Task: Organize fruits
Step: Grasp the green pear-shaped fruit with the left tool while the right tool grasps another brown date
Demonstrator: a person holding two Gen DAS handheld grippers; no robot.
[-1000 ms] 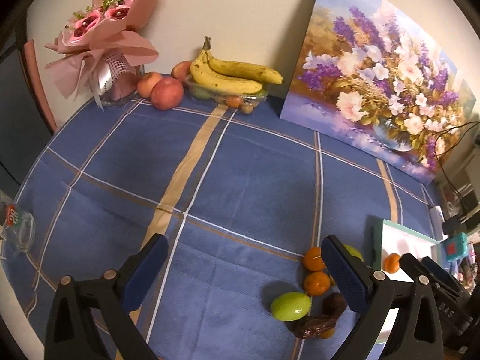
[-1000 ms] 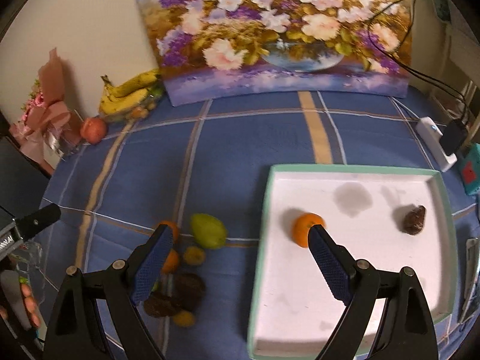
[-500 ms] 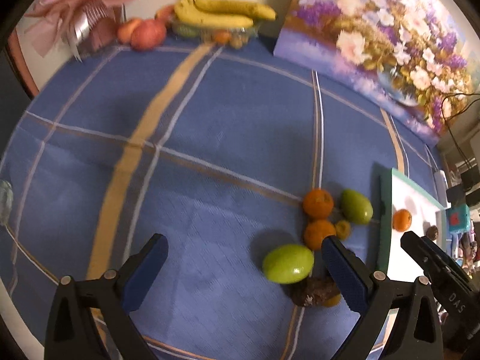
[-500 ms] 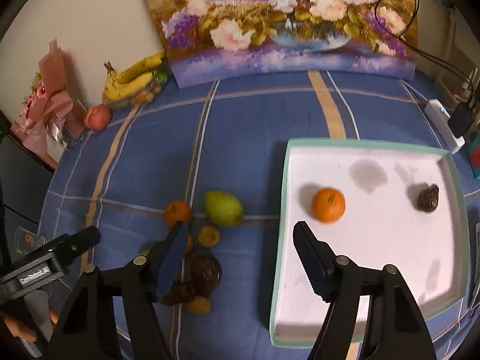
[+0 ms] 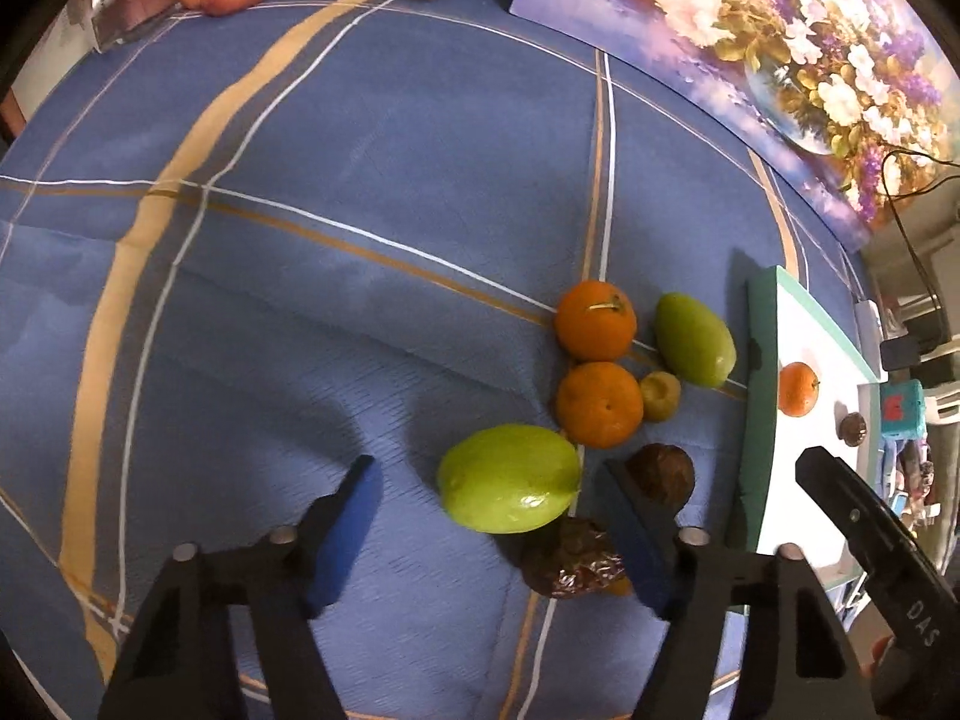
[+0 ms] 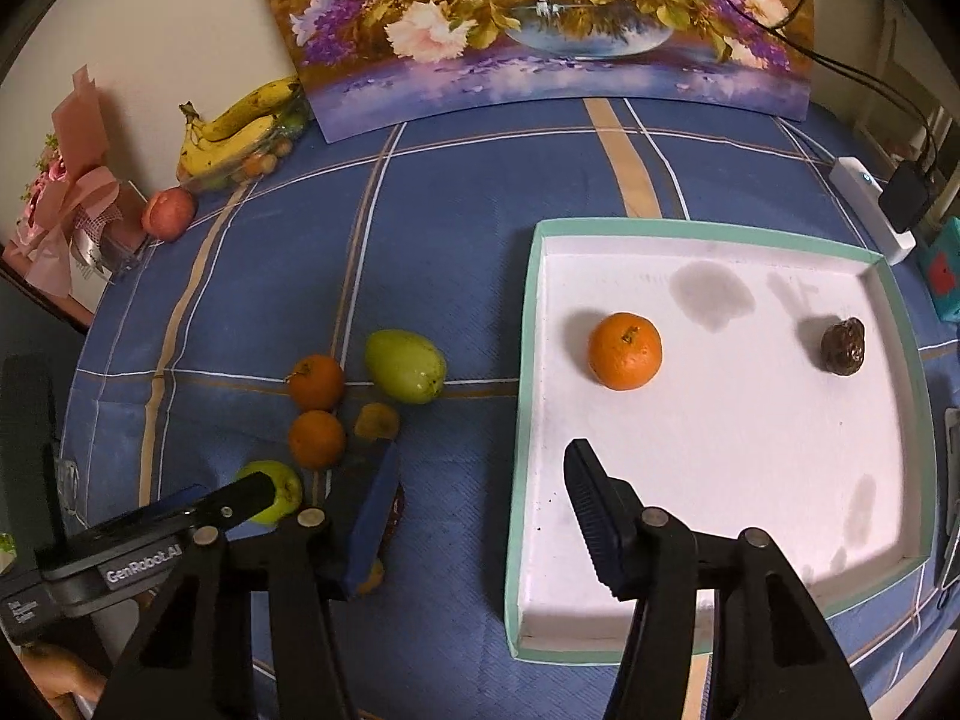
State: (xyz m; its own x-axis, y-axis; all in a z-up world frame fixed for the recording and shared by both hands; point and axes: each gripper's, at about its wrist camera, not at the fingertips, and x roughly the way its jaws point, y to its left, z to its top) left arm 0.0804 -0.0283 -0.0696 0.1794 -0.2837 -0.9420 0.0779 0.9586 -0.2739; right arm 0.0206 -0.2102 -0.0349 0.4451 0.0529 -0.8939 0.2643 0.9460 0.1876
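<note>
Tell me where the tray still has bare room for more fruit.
In the white tray, the floor is bare between the orange and the dark fruit, and all along the near rim. The cloth left of the tray is crowded with the fruit cluster.

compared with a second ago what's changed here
The left gripper came down over the near green fruit, jaws closing but not touching it. The right gripper narrowed, empty, above the tray edge. The fruit pile and the tray's orange stayed put.

A flower painting (image 6: 540, 18) leans on the wall beside a pink bouquet (image 6: 66, 204)
</note>
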